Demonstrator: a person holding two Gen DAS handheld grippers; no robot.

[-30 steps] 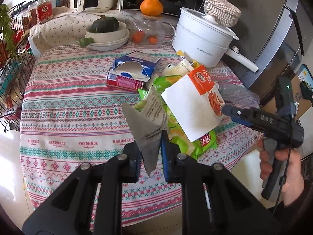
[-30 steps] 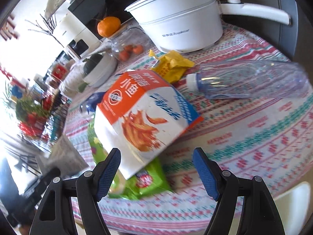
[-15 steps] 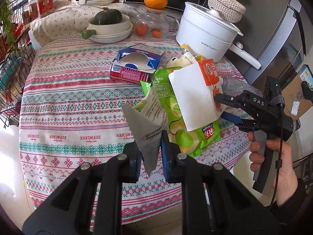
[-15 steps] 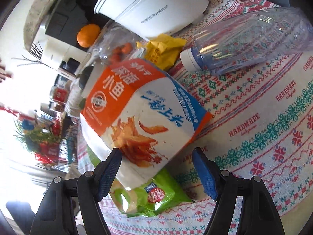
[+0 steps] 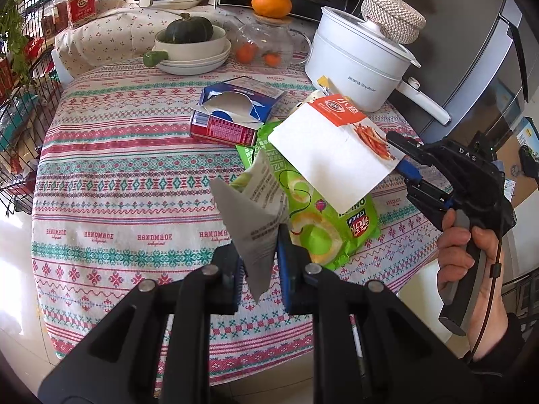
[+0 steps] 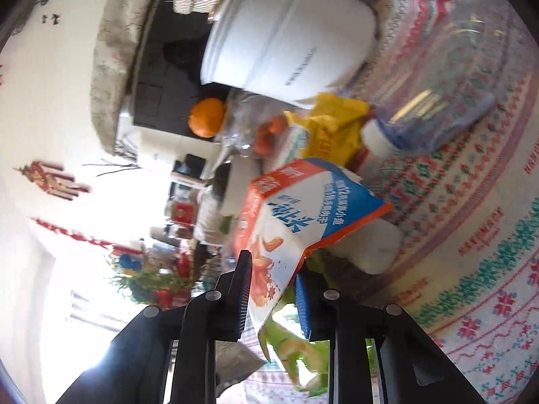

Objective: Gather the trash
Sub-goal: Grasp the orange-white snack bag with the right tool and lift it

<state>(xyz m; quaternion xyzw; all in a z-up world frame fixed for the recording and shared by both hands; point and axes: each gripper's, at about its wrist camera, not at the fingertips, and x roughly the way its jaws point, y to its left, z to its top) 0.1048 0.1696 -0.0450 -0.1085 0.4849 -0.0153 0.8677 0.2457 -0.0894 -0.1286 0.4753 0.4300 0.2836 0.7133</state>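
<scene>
My left gripper [image 5: 261, 259] is shut on a grey paper wrapper [image 5: 252, 215] with printed text, held above the patterned tablecloth [image 5: 128, 181]. A white and orange snack bag [image 5: 333, 148] is tilted up off the pile. Its right corner sits between the jaws of my right gripper [image 5: 404, 165], which are closing and press on it. In the right wrist view the same snack bag [image 6: 296, 215] fills the gap in the right gripper [image 6: 273, 286]. A green snack bag [image 5: 323, 225] lies under it. A torn blue and red box [image 5: 232, 114] lies further back.
A clear plastic bottle [image 6: 438, 107] and a yellow wrapper [image 6: 333, 124] lie by the white pot [image 5: 357, 64]. Stacked bowls with a green squash [image 5: 192, 43] and a glass teapot [image 5: 262, 47] stand at the back. A wire rack [image 5: 20, 101] is on the left. A hand [image 5: 468, 262] holds the right gripper.
The right gripper rolled, moved in on the white and orange bag and closed on its corner, tilting the bag up. The left gripper kept still with the wrapper.
</scene>
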